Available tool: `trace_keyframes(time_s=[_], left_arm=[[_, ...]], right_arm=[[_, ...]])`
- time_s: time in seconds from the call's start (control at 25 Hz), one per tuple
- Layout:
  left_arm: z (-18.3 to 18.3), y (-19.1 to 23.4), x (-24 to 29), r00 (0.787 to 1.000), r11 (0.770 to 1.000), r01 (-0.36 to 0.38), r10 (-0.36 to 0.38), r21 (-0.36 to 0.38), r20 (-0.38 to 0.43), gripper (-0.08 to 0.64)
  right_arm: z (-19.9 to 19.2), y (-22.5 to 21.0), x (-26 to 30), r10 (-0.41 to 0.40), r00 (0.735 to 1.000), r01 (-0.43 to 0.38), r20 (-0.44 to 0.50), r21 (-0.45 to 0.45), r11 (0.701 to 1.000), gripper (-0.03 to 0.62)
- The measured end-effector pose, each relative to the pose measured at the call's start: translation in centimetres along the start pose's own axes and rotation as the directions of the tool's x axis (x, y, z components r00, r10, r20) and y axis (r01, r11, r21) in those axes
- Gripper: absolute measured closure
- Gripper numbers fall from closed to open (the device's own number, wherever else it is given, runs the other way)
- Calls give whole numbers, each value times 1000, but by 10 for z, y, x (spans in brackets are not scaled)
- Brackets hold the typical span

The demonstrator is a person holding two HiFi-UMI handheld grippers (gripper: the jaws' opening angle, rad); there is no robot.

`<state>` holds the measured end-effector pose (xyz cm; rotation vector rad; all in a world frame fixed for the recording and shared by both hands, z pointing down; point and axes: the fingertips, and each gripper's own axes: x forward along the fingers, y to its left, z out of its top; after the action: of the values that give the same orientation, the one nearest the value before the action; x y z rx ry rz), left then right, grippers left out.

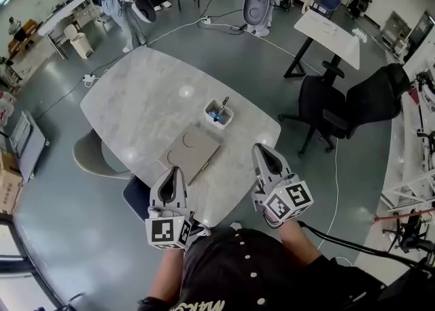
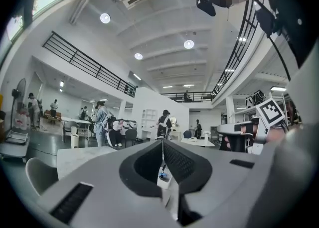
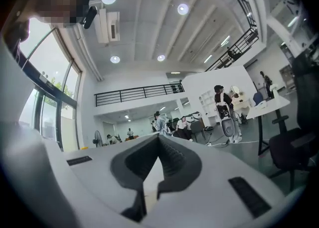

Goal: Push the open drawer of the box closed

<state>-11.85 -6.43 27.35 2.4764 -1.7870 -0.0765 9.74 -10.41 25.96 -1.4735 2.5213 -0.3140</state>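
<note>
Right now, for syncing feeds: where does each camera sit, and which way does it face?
Head view: on the person's head, steeply down at the table, white box, left gripper, right gripper, own dark shirt.
Left gripper view: on the left gripper, along its shut jaws, into the hall.
Right gripper view: likewise on the right gripper, jaws shut.
Shared: white box, in head and left gripper views.

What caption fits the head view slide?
Left tongs and right tongs, shut and empty, hover at the near edge of a marble table holding a flat box and pen cup.
</note>
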Motion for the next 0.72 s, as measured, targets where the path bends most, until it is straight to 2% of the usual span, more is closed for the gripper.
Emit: trace_keyframes(time_s=[0.24, 0.48, 0.72], left_arm=[[2, -6, -2, 1000, 1000, 3, -3, 25, 10, 540], [4, -14, -2, 1000, 999, 13, -13, 35, 16, 541], [6, -14, -4, 1000, 999, 17, -17, 42, 14, 540]], right_arm=[[22, 4, -8, -10, 996, 21, 87, -127, 992, 594], [18, 0, -9, -38, 996, 52, 86, -174, 983, 595], [16, 11, -7, -52, 997, 70, 65, -310, 948, 595]])
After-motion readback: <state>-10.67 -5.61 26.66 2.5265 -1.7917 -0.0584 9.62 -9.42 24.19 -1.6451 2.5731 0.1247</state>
